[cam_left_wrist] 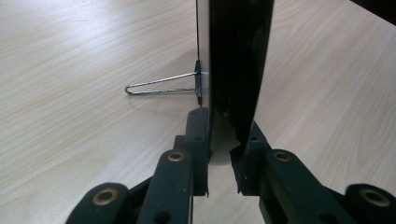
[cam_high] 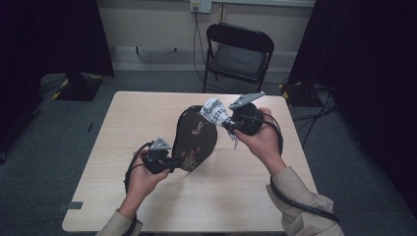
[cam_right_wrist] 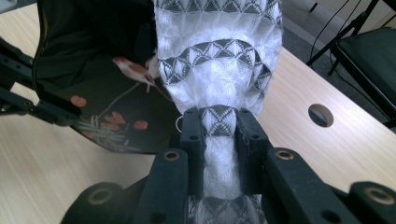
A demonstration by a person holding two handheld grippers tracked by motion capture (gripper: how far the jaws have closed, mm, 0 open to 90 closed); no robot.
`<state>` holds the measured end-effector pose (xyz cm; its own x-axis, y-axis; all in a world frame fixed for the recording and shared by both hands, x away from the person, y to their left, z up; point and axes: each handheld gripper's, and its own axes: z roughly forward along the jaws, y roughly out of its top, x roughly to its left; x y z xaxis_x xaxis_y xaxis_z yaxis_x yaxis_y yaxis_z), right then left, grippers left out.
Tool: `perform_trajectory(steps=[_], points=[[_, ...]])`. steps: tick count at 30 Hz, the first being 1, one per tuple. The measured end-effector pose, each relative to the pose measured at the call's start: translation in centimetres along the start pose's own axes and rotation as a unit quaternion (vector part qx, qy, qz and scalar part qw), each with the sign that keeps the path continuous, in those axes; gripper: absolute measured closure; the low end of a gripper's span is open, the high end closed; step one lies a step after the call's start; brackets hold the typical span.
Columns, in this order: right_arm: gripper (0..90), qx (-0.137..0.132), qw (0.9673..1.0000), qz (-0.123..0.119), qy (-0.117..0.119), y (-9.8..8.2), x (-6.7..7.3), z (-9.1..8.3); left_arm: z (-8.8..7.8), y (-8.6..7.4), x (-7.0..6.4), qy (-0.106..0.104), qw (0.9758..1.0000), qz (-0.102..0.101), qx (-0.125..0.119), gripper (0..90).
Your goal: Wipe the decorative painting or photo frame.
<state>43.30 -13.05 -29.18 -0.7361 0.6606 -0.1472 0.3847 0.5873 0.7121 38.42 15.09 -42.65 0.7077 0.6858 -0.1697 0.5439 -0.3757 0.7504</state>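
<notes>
on the pale wooden table (cam_high: 236,196) i hold the black flowered plate (cam_high: 196,137) up on edge above the middle, its lower rim pinched tight in my left gripper (cam_high: 169,164). my right gripper (cam_high: 231,127) is clamped on the patterned white cloth (cam_high: 215,112), bunched against the plate's top edge. if i wipe hard, that narrow grip may let the plate twist loose and drop.
</notes>
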Motion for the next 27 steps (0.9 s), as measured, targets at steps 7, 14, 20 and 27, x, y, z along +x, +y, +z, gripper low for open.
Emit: perform_trajectory(steps=[7, 14, 20, 27], points=[[76.4, 0.014, 0.9999, -0.002, 0.007, -0.4, 0.6, 1.7, 0.0, 0.0, 0.0, -0.001, 1.0000, -0.001, -0.001, 78.5], [76.4, 0.021, 0.9997, 0.003, 0.013, -1.4, 1.0, 2.4, 0.0, 0.0, 0.1, -0.001, 1.0000, -0.001, -0.001, 78.5], [76.4, 0.028, 0.9994, 0.004, 0.020, -2.4, 1.5, 3.2, 0.0, 0.0, 0.1, -0.002, 1.0000, -0.002, -0.001, 78.5], [76.4, 0.034, 0.9990, 0.011, 0.028, -3.5, 1.8, 4.1, 0.0, 0.0, 0.1, -0.003, 1.0000, -0.001, -0.001, 78.5]])
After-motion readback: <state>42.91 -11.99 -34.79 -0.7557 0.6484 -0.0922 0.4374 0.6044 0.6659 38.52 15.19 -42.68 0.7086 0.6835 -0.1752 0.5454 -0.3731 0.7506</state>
